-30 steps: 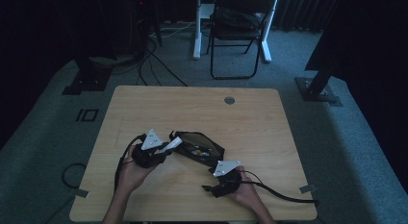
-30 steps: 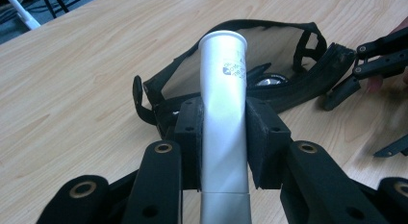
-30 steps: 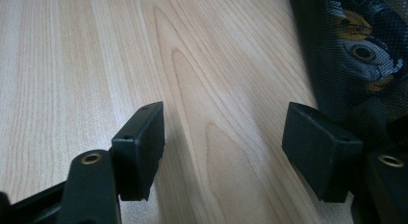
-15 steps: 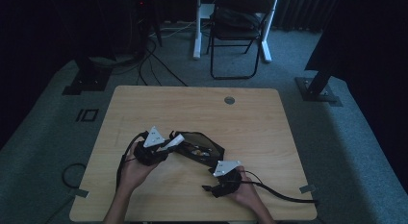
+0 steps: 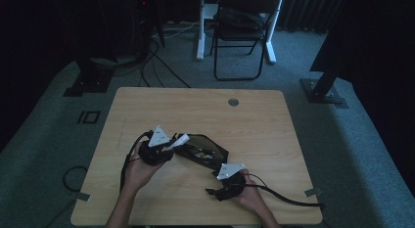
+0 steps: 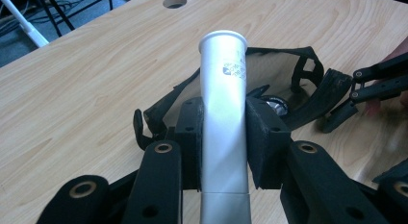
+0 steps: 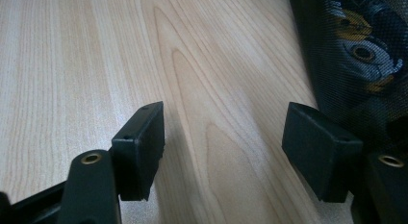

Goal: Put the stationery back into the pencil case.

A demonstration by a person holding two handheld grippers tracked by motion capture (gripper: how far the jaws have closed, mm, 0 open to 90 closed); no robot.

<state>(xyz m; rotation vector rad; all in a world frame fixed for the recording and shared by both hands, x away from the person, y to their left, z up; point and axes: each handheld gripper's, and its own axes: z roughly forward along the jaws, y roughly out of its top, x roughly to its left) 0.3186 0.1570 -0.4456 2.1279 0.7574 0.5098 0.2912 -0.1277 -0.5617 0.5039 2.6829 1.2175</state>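
Note:
My left gripper (image 5: 169, 147) (image 6: 224, 137) is shut on a silver-white tube (image 5: 179, 139) (image 6: 223, 70), with the pads squeezing its lower part. The tube's round capped end points at a black mesh pouch (image 5: 208, 148) (image 6: 288, 70) that lies open on the wooden table (image 5: 147, 105). In the right gripper view the pouch (image 7: 358, 46) shows a cartoon print through its mesh. My right gripper (image 5: 211, 192) (image 7: 223, 132) rests low on the table just in front of the pouch, open, with bare wood between its pads. The left gripper view catches the right gripper's linkage (image 6: 380, 82) at the pouch's far corner.
A round cable hole (image 5: 233, 102) (image 6: 174, 1) sits near the table's far edge. A black folding chair (image 5: 242, 32) and white desk legs stand on the carpet beyond. Cables trail off the table's left and right front sides.
The left gripper and its tube have edged slightly towards the pouch. The right gripper has kept still.

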